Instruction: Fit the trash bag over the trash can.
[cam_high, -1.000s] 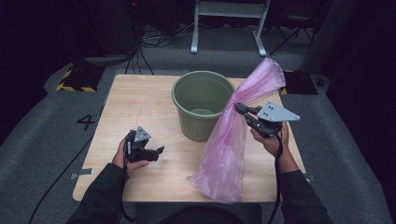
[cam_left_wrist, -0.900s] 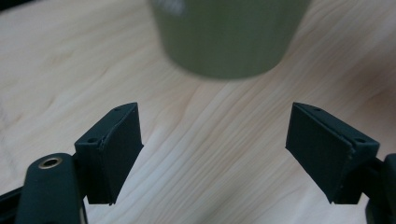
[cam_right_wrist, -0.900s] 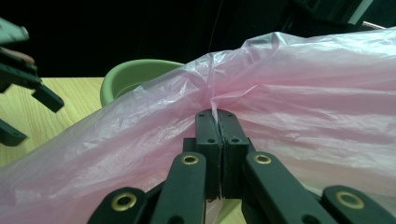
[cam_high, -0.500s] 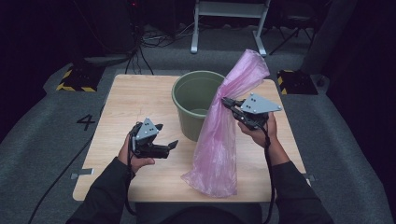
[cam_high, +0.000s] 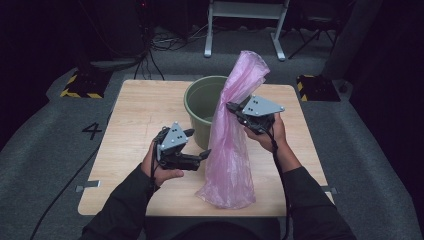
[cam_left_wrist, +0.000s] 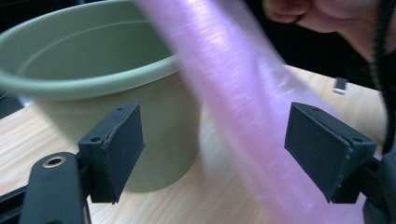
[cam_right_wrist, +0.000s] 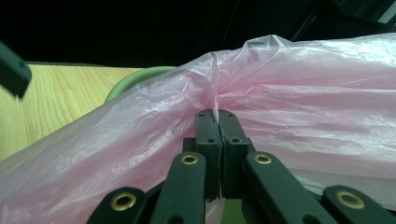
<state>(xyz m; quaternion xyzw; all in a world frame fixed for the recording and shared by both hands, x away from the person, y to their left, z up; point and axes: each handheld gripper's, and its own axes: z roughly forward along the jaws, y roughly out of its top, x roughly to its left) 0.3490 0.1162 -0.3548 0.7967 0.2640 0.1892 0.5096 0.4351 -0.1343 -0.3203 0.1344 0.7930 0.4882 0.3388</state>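
Nearest the person, the pink plastic bag rests its lower end on the desk close to the front edge and rises as a tall, slack column, leaning against the near side of the green bucket.

Left gripper: released, jaws wide apart, pointing level toward the bag's lower half. In the left gripper view the film passes between the pads without contact on either. The hand holds it low, just left of the bag.

Right gripper: clenched on a pinch of bag film, upper portion; the right gripper view shows the plastic gathered into the closed jaws. The hand is raised at the bucket's right side, wrist angled inward.

Judgement: step in hand is lining the bucket, and the bag is not yet opened. The next move calls for the left gripper to close on one layer of film so the mouth can be parted and drawn over the rim.
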